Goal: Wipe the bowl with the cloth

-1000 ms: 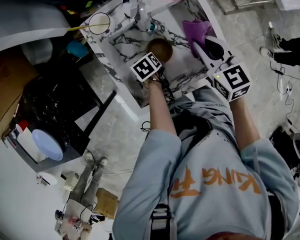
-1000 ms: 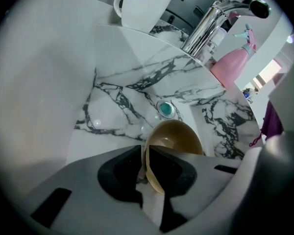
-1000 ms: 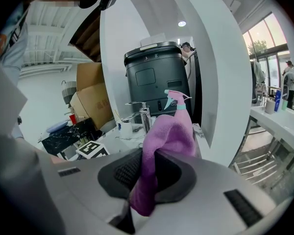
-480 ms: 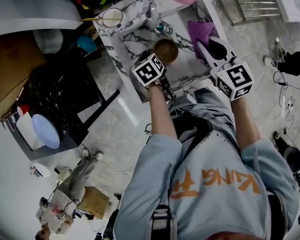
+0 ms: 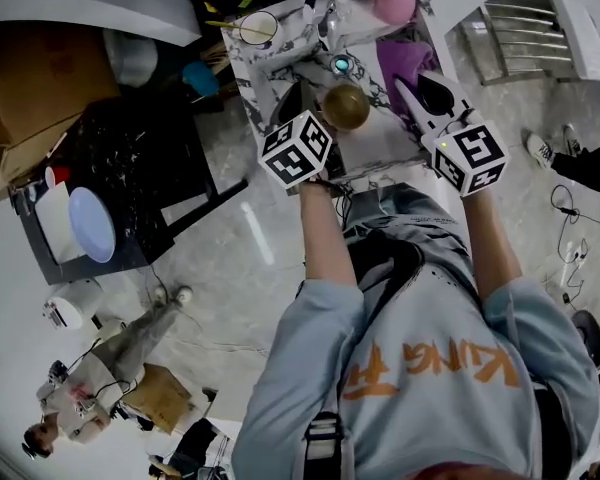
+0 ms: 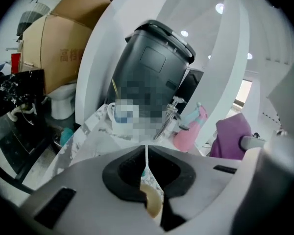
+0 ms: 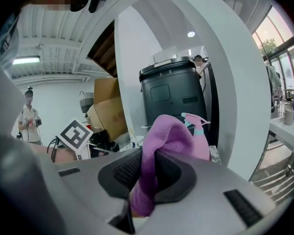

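Bowl (image 5: 346, 105) hangs tilted, rim gripped by left tongs (image 6: 148, 182).

The bowl (image 5: 345, 105) hangs in the left tongs (image 6: 147, 173) over the near half of the desk (image 5: 270, 63), the cloth (image 5: 405, 63) in the right tongs (image 7: 144, 180) just to its right. At the desk's far end a mug (image 5: 258, 28) stands left and a spray bottle (image 5: 392, 3) right. Left of the desk, a side table (image 5: 140, 168) carries a plate (image 5: 92, 223), a cardboard box (image 5: 40, 88) behind it.

Bowl (image 5: 346, 105): smooth, glossy brown finish. Cloth (image 7: 166, 136): soft purple fabric, matt. Bench (image 5: 385, 138): polished white stone, dark-veined. Bin (image 7: 174, 97): matt dark plastic. Box (image 6: 63, 53): plain cardboard.
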### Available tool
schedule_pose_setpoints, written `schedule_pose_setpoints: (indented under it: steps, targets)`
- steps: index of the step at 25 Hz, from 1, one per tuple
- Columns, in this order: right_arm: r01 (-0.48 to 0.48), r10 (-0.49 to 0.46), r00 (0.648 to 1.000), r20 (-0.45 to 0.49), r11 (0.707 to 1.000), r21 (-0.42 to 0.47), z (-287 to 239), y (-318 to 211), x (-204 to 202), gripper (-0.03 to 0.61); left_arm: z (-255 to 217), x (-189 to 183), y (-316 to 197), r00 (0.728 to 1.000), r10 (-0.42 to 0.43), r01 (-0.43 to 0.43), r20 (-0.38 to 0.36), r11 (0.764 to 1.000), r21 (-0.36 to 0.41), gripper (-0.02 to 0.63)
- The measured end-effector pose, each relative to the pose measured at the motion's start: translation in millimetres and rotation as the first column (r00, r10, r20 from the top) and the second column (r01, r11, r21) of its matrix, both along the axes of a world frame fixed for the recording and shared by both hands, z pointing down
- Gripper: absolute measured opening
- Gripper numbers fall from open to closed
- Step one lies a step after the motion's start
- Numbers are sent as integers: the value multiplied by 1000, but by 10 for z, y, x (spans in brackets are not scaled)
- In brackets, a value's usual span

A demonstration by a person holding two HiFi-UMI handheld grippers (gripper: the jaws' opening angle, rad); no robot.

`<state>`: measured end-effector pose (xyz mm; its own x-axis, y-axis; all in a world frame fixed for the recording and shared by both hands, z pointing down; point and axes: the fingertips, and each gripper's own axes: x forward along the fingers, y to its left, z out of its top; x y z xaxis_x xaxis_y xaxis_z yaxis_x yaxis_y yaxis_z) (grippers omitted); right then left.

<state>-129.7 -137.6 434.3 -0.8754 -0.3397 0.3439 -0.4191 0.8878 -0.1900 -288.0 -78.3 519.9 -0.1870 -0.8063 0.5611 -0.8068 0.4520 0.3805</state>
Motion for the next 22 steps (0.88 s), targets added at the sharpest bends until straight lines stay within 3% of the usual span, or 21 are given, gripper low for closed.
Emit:
schedule_pose_setpoints:
  steps: [5,12,22]
  targets:
    - [35,-36,998,53,999,34,-248,-22,-49,74,-504,53,32,997,-22,15,68,995,101,29]
    - [76,-95,984,153,989,128,-784,-101,-168,74,-1285,40,121,967,-67,17,245,980,200,21]
    - [46,-122,950,287,965,258,-1710,-182,-139,74,-2542,214,244,871,-214,26,443,919,393,21]
